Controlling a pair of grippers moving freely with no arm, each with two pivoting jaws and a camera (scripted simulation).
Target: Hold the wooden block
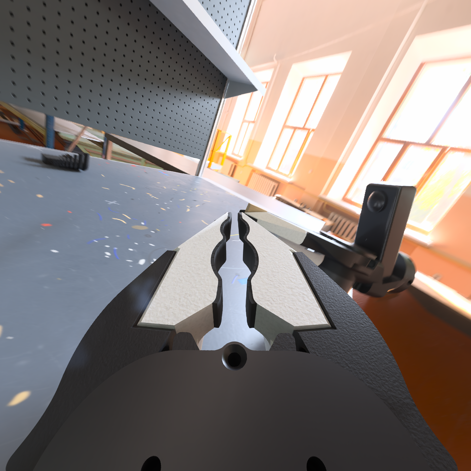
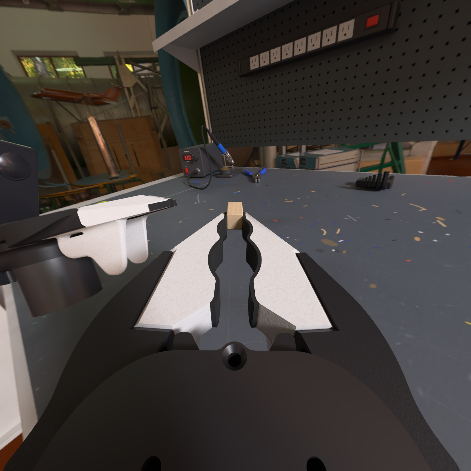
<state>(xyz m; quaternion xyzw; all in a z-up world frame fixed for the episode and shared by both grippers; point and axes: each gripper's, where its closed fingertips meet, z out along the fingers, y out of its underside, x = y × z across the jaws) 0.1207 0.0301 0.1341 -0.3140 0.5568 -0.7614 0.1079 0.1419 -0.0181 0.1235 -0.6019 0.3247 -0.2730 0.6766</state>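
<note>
A small light wooden block (image 2: 234,214) sits between the fingertips of my right gripper (image 2: 234,222), which is shut on it just over the grey speckled worktop (image 2: 356,254). Whether the block touches the worktop I cannot tell. My left gripper (image 1: 234,219) is shut with nothing between its fingers, its tips low over the worktop. In the right wrist view the left gripper (image 2: 163,203) is close on the left, pointing right, its tip a little left of the block. In the left wrist view the right gripper (image 1: 254,216) lies just behind my left fingertips; the block is hidden there.
A soldering station (image 2: 198,160) and blue-handled pliers (image 2: 256,174) stand at the back of the worktop. A black hex key set (image 2: 374,181) lies back right and also shows in the left wrist view (image 1: 66,159). A pegboard (image 2: 331,102) with a power strip (image 2: 318,40) hangs above.
</note>
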